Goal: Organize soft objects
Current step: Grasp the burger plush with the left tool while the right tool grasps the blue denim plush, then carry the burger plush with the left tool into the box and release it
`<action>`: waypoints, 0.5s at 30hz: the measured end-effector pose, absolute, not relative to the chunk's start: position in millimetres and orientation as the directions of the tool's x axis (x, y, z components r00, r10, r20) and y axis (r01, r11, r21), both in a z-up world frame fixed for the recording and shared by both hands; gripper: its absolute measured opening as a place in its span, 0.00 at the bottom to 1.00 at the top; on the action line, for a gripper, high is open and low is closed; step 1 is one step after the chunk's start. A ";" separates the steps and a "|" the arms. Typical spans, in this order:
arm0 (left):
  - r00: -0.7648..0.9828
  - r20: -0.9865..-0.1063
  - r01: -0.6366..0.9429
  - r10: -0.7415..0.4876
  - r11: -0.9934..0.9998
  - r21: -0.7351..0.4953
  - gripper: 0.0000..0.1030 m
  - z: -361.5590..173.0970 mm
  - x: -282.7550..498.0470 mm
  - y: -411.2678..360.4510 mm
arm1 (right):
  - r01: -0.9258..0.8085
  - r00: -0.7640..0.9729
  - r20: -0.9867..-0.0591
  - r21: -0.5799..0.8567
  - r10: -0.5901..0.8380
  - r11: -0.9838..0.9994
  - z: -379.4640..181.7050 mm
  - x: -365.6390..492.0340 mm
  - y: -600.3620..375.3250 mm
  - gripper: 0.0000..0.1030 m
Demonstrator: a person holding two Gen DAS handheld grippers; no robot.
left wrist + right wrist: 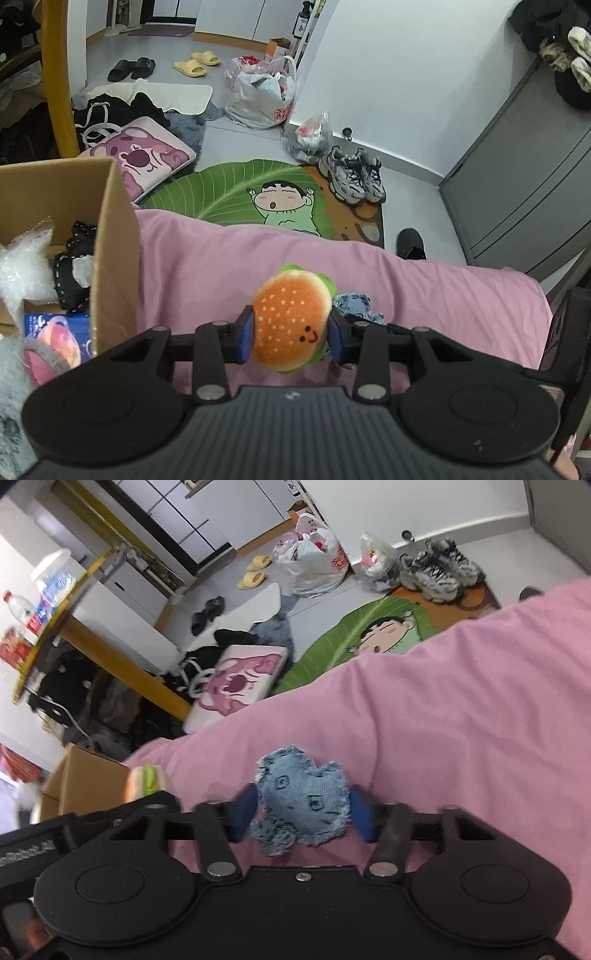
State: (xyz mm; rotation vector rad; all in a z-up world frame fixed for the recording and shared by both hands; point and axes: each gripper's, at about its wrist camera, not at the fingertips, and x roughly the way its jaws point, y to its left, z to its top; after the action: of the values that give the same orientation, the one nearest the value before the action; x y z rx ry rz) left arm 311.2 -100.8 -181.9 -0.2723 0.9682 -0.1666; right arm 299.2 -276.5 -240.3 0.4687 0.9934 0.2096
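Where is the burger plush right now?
In the left wrist view the burger plush sits clamped in the left gripper, over the pink blanket, right of the cardboard box.

Between the left tool's [290, 334] blue pads sits an orange, white-speckled burger plush [291, 319] with green trim; between the right tool's [303, 814], a frayed blue denim plush [303, 797]. Beneath both, pink bedding [461, 709].

No text reads clearly: red print on the plastic bag [258, 96], the bottle [22, 613] labels and the blue box [55, 332] stay too blurred to read.
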 end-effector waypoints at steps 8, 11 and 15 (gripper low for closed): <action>0.605 -0.759 0.033 -0.242 0.959 -0.280 0.37 -174.2 307.5 -91.1 | 0.018 0.576 -0.735 0.450 0.359 0.893 -210.9 269.0 -277.2 0.15; 0.616 -0.747 0.039 -0.252 0.956 -0.291 0.37 -168.9 303.1 -90.4 | 0.018 0.592 -0.728 0.440 0.345 0.898 -201.6 259.4 -277.3 0.14; 0.627 -0.731 0.063 -0.269 0.953 -0.296 0.37 -160.7 292.5 -91.1 | 0.023 0.609 -0.721 0.434 0.331 0.901 -189.8 246.2 -276.3 0.14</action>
State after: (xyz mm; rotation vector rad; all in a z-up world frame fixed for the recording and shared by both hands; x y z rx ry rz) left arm 292.5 -91.1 -160.7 -0.2531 0.8752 -0.1922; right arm 246.2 -276.3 -189.8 0.4271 0.9053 0.1845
